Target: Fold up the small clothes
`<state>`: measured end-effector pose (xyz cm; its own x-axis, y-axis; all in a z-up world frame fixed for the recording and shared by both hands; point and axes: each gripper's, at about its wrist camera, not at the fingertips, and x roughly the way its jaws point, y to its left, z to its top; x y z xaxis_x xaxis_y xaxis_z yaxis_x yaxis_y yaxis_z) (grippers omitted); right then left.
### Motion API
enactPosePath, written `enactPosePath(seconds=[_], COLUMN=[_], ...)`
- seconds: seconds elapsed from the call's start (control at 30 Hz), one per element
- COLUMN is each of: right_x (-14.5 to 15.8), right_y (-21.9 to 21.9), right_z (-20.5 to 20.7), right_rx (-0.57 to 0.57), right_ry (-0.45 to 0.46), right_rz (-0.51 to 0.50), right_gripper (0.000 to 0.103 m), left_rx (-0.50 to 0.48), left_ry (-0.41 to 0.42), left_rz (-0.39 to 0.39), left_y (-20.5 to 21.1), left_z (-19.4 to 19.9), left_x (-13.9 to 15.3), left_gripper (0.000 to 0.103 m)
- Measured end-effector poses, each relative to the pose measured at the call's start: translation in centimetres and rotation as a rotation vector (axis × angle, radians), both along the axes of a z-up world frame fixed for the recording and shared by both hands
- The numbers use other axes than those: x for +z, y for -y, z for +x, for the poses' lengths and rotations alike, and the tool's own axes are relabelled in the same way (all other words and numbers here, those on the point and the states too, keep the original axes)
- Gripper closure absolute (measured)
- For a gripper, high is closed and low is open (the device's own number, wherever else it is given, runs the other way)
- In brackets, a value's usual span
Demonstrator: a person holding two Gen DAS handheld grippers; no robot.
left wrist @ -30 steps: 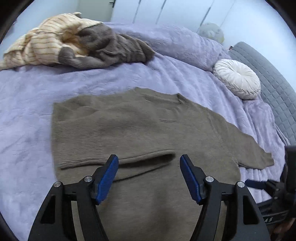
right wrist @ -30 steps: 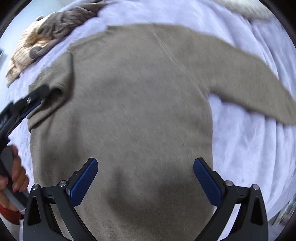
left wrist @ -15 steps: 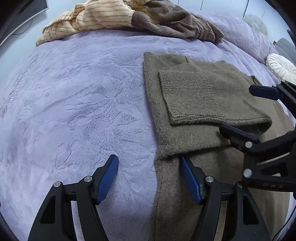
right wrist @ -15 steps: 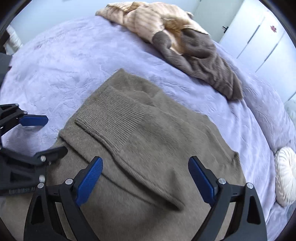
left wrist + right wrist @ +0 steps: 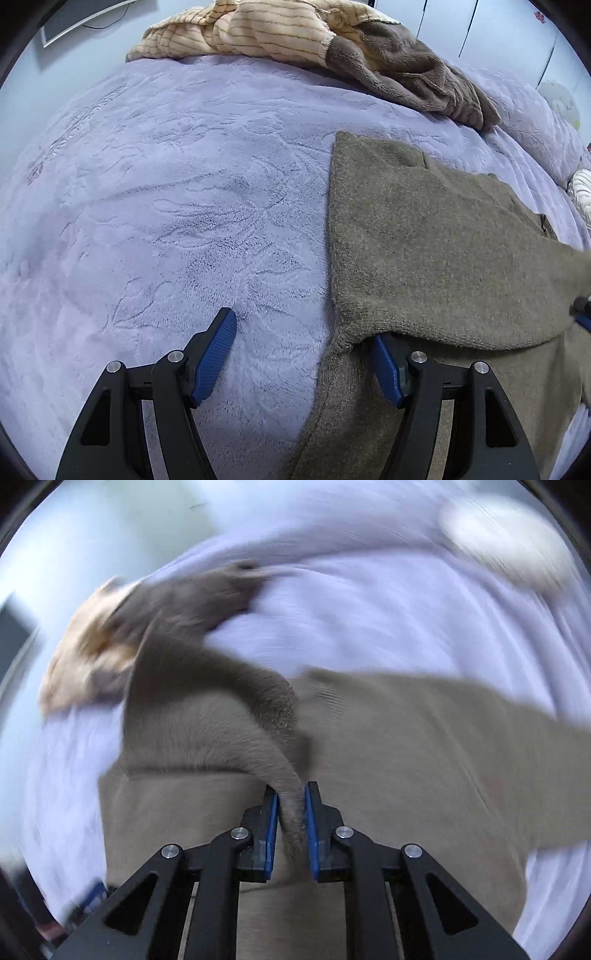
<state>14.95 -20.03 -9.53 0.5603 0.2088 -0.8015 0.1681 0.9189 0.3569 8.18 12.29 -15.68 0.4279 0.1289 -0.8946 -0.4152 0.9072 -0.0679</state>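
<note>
An olive-brown knit sweater (image 5: 436,251) lies on the lilac bed cover (image 5: 177,206), its left side folded over the body. My left gripper (image 5: 306,350) is open at the sweater's left edge, its right finger (image 5: 386,363) tucked under the folded layer, its left finger on the bare cover. My right gripper (image 5: 289,812) is shut on a pinched fold of the sweater (image 5: 229,716) and lifts it off the body. The right wrist view is badly blurred by motion.
A heap of other clothes, a cream striped piece (image 5: 258,33) and a brown fleece piece (image 5: 413,77), lies at the far side of the bed. A round white cushion (image 5: 502,539) and a lilac pillow lie to the right. White wardrobe doors stand behind.
My right gripper has shut on the sweater's folded part and lifted it, swinging fast. My left gripper has slid forward so its right finger sits under the folded layer.
</note>
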Motion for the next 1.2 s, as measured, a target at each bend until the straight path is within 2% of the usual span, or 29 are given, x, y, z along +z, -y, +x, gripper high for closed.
enactPosePath(seconds=[0.1, 0.13, 0.17, 0.2, 0.23, 0.33, 0.4, 0.47, 0.57, 0.67, 0.77, 0.83, 0.9, 1.0, 1.07, 1.1, 1.2], right_x=[-3.4, -3.8, -4.2, -4.4, -4.4, -4.9, -6.1, -6.3, -4.6, -4.3, -6.9, -8.4, -8.5, -7.6, -7.2, -6.9, -6.5], right_y=[5.9, 6.6, 7.2, 7.4, 7.5, 7.3, 7.7, 7.8, 7.2, 6.3, 6.7, 7.8, 8.5, 8.4, 8.2, 7.9, 7.1], right_z=[-1.0, -1.4, -1.8, -2.0, -2.3, -1.9, -0.3, 1.1, 1.1, 0.2, -0.7, -1.4, -2.0, -2.1, -2.4, -2.4, -1.6], right_rx=[-0.128, -0.131, -0.118, -0.105, -0.101, -0.117, -0.173, -0.186, -0.110, -0.057, -0.110, -0.158, -0.172, -0.121, -0.093, -0.077, -0.044], right_ry=[-0.113, -0.127, -0.132, -0.128, -0.112, -0.118, -0.153, -0.184, -0.135, -0.130, -0.189, -0.204, -0.201, -0.206, -0.198, -0.185, -0.185], right_rz=[0.217, 0.249, 0.291, 0.321, 0.348, 0.385, 0.420, 0.426, 0.441, 0.400, 0.324, 0.346, 0.392, 0.393, 0.433, 0.465, 0.460], right_gripper=[0.083, 0.074, 0.047, 0.034, 0.027, 0.027, 0.033, 0.087, 0.095, 0.095, 0.096, 0.103, 0.103, 0.086, 0.042, 0.037, 0.036], left_rx=[0.000, -0.004, -0.009, -0.017, -0.026, -0.025, 0.023, 0.039, -0.013, -0.058, -0.102, -0.148, -0.202, -0.244, -0.246, -0.245, -0.211], left_ry=[-0.014, -0.020, -0.030, -0.036, -0.042, -0.028, 0.000, 0.018, 0.025, 0.024, 0.020, 0.009, -0.008, -0.018, -0.023, -0.029, -0.016], left_rz=[0.028, 0.041, 0.063, 0.081, 0.097, 0.131, 0.116, 0.089, 0.081, 0.075, 0.091, 0.097, 0.098, 0.094, 0.074, 0.053, -0.067], left_y=[0.5, 0.8, 1.3, 1.7, 2.0, 2.1, 0.9, -0.8, -2.1, -2.3, -2.0, -1.7, -1.4, -1.1, -1.3, -1.7, -3.4], left_z=[0.4, 0.6, 0.9, 1.1, 1.3, 1.7, 1.5, 1.2, 1.1, 1.1, 0.7, 0.2, -0.6, -1.6, -1.9, -1.8, -1.2], left_x=[-0.1, -0.1, -0.2, -0.3, -0.3, 0.3, 1.1, 1.5, 1.2, 0.8, 0.8, 1.1, 1.6, 2.7, 3.4, 3.6, 4.4], left_gripper=[0.033, 0.029, 0.023, 0.021, 0.021, 0.021, 0.021, 0.021, 0.020, 0.020, 0.020, 0.020, 0.020, 0.020, 0.020, 0.020, 0.020])
